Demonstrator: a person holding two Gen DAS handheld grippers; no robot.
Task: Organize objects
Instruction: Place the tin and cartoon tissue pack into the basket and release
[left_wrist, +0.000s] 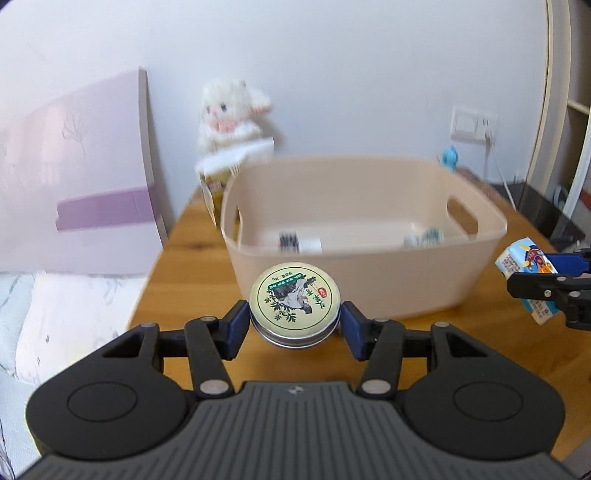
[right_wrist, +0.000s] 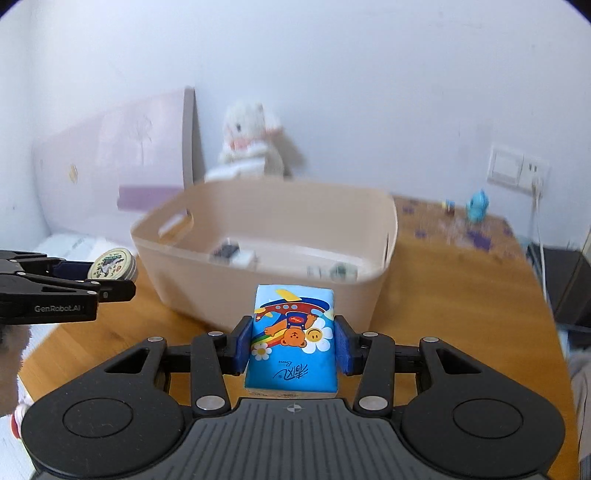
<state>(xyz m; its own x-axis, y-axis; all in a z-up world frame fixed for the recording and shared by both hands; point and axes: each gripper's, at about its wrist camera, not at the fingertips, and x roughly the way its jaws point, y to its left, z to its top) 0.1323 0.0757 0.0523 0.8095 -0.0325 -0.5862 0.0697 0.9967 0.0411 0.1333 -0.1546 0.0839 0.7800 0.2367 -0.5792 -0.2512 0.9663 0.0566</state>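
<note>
My left gripper (left_wrist: 294, 328) is shut on a round tin (left_wrist: 294, 301) with a pale green printed lid, held above the wooden table just in front of a beige plastic basket (left_wrist: 369, 284). My right gripper (right_wrist: 294, 345) is shut on a blue tissue pack (right_wrist: 293, 339) with a cartoon bear, also in front of the basket (right_wrist: 258, 288). Each gripper shows in the other view: the right one with the pack (left_wrist: 532, 284) at the far right, the left one with the tin (right_wrist: 110, 264) at the far left. A few small items lie blurred inside the basket.
A white plush toy (left_wrist: 229, 114) sits behind the basket against the wall, above a small carton (left_wrist: 214, 184). A blue figurine (right_wrist: 478, 206) and purple scraps lie on the table (right_wrist: 443, 295) at the back right. A pink headboard (left_wrist: 74, 166) and bed stand left.
</note>
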